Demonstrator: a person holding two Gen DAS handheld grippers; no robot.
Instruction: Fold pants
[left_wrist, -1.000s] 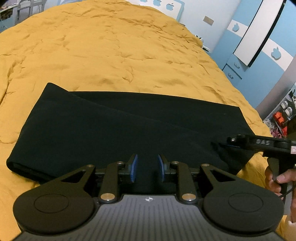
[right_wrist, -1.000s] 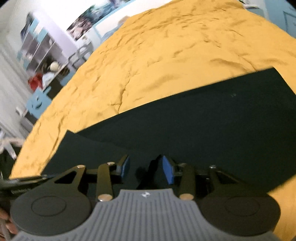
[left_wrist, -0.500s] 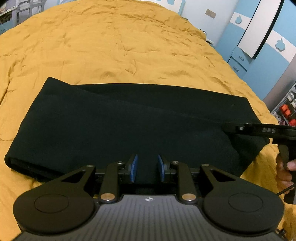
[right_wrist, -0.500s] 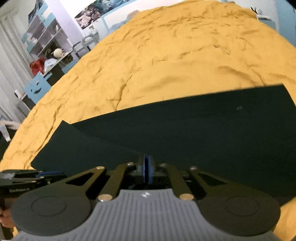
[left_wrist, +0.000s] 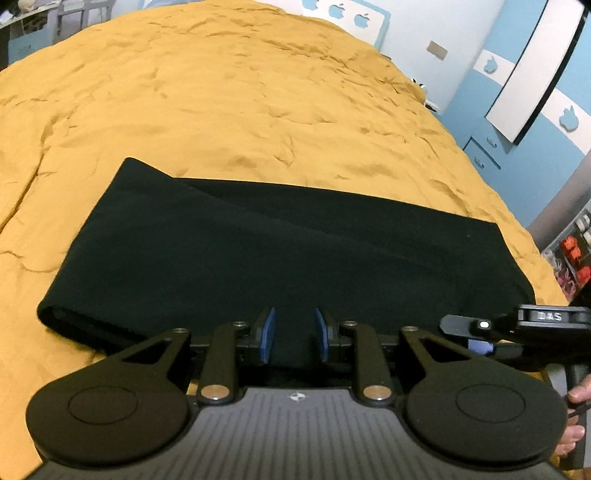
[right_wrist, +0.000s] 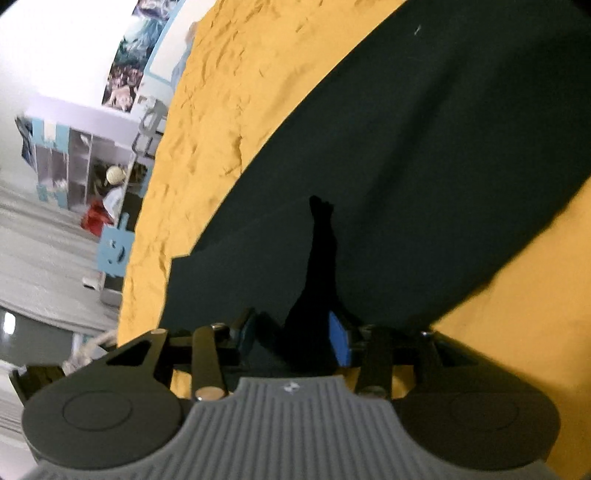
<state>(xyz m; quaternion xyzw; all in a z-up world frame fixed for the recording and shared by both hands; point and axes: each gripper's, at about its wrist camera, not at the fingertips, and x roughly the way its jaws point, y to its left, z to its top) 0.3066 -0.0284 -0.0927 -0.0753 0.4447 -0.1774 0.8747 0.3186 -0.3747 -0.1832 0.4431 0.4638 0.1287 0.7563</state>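
Observation:
Black pants lie folded in a long band across the yellow bedspread. My left gripper is open at the pants' near edge, blue pads apart with black cloth between them. My right gripper is open and tilted over the pants; a raised ridge of black cloth stands between its pads. The right gripper also shows at the right of the left wrist view, beside the pants' right end.
Blue and white wardrobes stand to the right of the bed. Shelves and a blue chair stand on the floor to the left of the bed. A hand holds the right gripper's handle.
The right gripper was shut half a second ago and is now open, rolled sideways and lower beside the pants' right end. The left gripper has stayed open, drawn back slightly.

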